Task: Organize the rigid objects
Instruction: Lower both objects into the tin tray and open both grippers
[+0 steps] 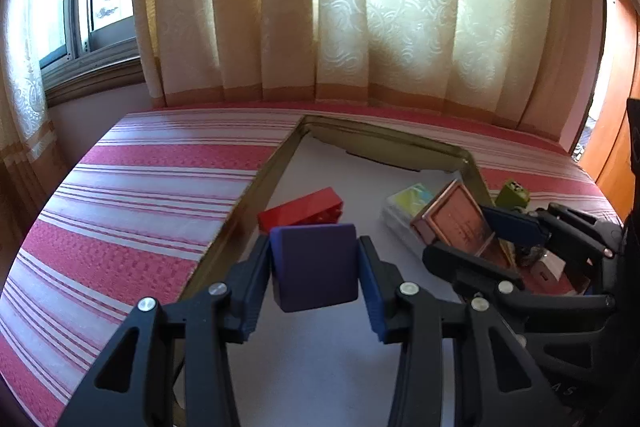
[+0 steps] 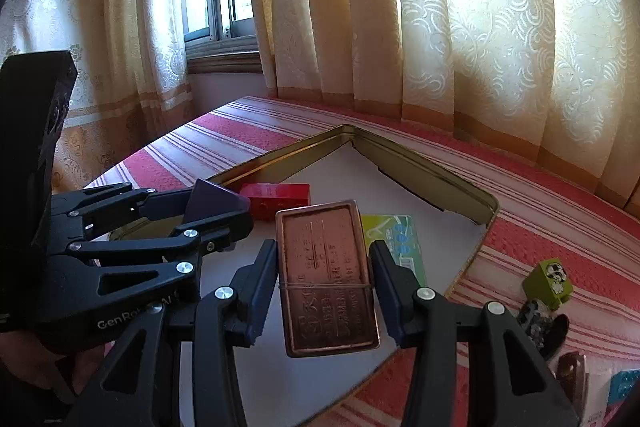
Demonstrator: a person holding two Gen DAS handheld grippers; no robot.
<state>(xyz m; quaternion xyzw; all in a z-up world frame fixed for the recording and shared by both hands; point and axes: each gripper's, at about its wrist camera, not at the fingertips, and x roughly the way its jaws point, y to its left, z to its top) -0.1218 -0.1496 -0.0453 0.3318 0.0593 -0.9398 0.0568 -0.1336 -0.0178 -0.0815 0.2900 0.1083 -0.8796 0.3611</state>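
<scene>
— Left gripper (image 1: pixel 316 267)?
— I'm pinching the purple block (image 1: pixel 316 269), red block (image 1: pixel 301 209) just ahead in the tin tray (image 1: pixel 256 179).
— Right gripper (image 2: pixel 326 283)?
— Clamped on the copper tin (image 2: pixel 326 277) above the tray.

Backlit by daylight through curtains (image 1: pixel 360 7) at 12 o'clock; blown-out glare there, dim foreground, heavy fisheye bending and dark vignetting at corners.
</scene>
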